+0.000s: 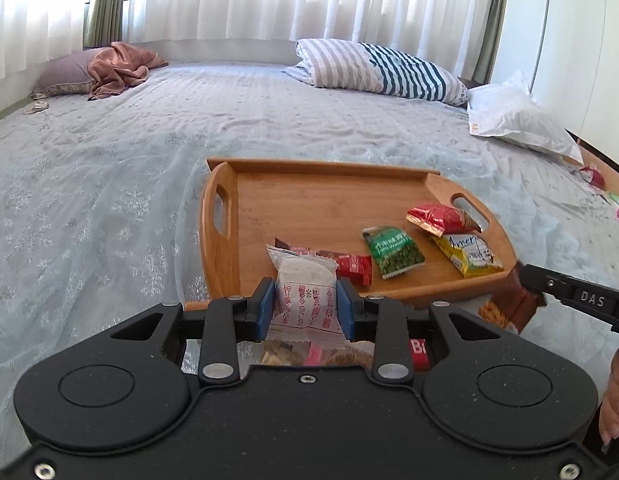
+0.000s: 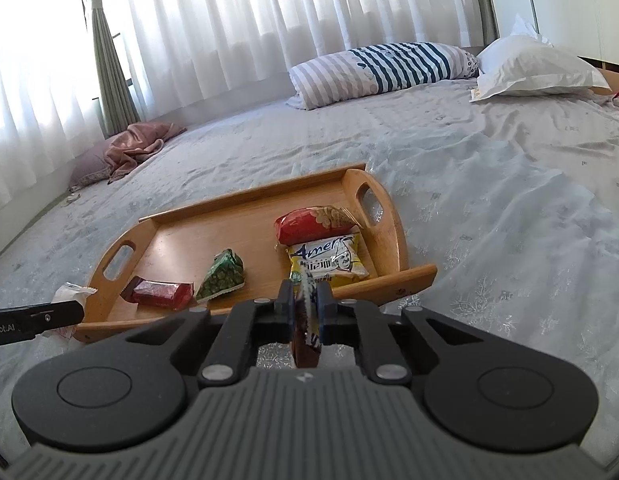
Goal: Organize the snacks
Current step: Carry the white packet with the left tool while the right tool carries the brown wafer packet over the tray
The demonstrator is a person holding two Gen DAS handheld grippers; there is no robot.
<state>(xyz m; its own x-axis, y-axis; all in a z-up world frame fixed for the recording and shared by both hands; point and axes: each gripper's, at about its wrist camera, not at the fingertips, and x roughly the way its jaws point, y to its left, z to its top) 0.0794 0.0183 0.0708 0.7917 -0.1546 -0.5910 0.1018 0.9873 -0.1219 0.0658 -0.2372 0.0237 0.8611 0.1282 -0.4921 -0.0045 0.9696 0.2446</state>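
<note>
A wooden tray [image 1: 309, 200] [image 2: 213, 236] lies on the bed. In it are a dark red bar [image 1: 351, 266] [image 2: 159, 292], a green pea packet [image 1: 393, 252] [image 2: 221, 276], a yellow packet [image 1: 469, 254] [image 2: 329, 264] and a red packet [image 1: 441, 218] [image 2: 313, 224]. My left gripper [image 1: 305, 306] is shut on a white packet with red print [image 1: 305, 296], held just in front of the tray's near rim. My right gripper [image 2: 305, 308] is shut on a thin brown packet [image 2: 307, 344] [image 1: 513, 308], edge-on between its pads, at the tray's near right corner.
More loose snacks [image 1: 329, 354] lie on the bed beneath my left gripper. A striped pillow [image 1: 377, 68], a white pillow [image 1: 517, 120] and a pink cloth on a mauve cushion [image 1: 117, 66] lie at the far side. The patterned sheet [image 1: 109, 180] spreads around the tray. A hand [image 1: 615, 400] shows at the right edge.
</note>
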